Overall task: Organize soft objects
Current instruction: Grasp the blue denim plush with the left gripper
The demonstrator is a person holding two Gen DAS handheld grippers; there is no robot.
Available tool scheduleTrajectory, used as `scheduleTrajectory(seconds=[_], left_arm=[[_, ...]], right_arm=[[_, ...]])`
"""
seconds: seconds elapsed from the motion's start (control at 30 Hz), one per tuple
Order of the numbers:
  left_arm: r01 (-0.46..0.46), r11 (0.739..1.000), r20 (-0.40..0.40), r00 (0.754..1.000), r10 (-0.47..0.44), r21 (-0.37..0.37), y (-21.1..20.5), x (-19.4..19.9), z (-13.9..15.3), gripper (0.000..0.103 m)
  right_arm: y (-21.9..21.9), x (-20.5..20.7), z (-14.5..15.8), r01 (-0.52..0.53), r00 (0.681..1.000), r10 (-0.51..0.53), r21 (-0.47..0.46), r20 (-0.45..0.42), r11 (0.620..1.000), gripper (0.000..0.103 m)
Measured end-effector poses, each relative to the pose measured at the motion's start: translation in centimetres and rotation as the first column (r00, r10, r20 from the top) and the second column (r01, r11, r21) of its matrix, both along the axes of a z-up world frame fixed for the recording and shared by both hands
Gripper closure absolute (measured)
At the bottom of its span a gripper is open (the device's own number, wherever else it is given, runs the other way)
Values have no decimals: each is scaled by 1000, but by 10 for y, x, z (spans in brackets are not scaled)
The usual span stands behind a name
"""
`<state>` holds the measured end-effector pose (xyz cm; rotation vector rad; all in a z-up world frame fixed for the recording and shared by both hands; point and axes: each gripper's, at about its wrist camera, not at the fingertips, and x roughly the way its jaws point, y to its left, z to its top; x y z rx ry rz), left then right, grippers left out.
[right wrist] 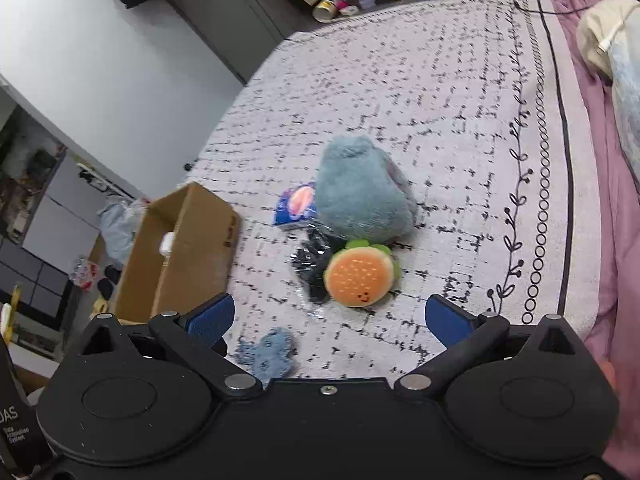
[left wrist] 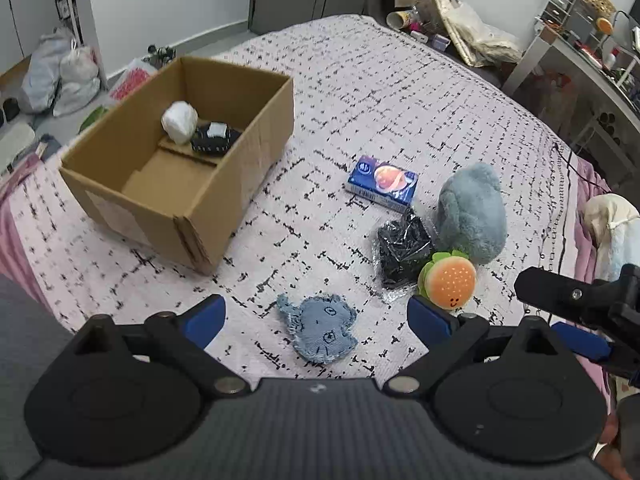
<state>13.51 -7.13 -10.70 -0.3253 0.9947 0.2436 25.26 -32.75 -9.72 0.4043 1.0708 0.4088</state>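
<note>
Both grippers hang over a bed [left wrist: 360, 92] spread with a pale blanket crossed by black dashed lines. The left gripper [left wrist: 316, 320] has its blue-padded jaws spread wide and holds nothing; a denim fish-shaped pad [left wrist: 320, 332] lies flat on the blanket directly between them. The right gripper [right wrist: 330, 322] is likewise wide open and empty, and the burger plush [right wrist: 360, 276], orange bun with a small smiling face and a green frill, lies just ahead of its jaws. The burger plush touches a crumpled black plastic packet [left wrist: 402, 248] on one side and a fluffy blue-grey plush toy [left wrist: 472, 212] behind it. Just beyond the packet lies a blue tissue pack [left wrist: 382, 182] with an orange planet picture. Well apart from this cluster, toward the left edge of the bed, stands an open cardboard box [left wrist: 192, 208]; inside it, at the far end, sit a white crumpled bundle [left wrist: 180, 120] and a black item with a white label [left wrist: 216, 138], touching each other. In the left wrist view the right gripper's black frame shows at the right edge
</note>
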Motion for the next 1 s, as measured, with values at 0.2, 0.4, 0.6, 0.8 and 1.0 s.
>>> scheduleTrajectory(seconds=[0.2, 0.4, 0.6, 0.8, 1.0], left_arm=[[-27, 999, -40, 999, 26, -20, 3, 11, -21, 10], [-41, 999, -91, 995, 39, -20, 5, 23, -46, 19], [-44, 998, -121, 992, 38, -49, 6, 31, -63, 23], [-35, 998, -138, 990, 27, -53, 1, 35, -75, 24], [-44, 998, -140, 989, 39, -33, -1, 38, -81, 39]], right_arm=[[4, 9, -11, 25, 999, -26, -35, -21, 999, 1], [12, 18, -19, 12, 999, -14, -34, -46, 999, 11], [18, 26, -27, 2, 998, -6, -67, -62, 998, 11], [26, 36, -40, -7, 997, -2, -105, -80, 994, 11], [33, 42, -51, -12, 996, -2, -144, -94, 990, 18]])
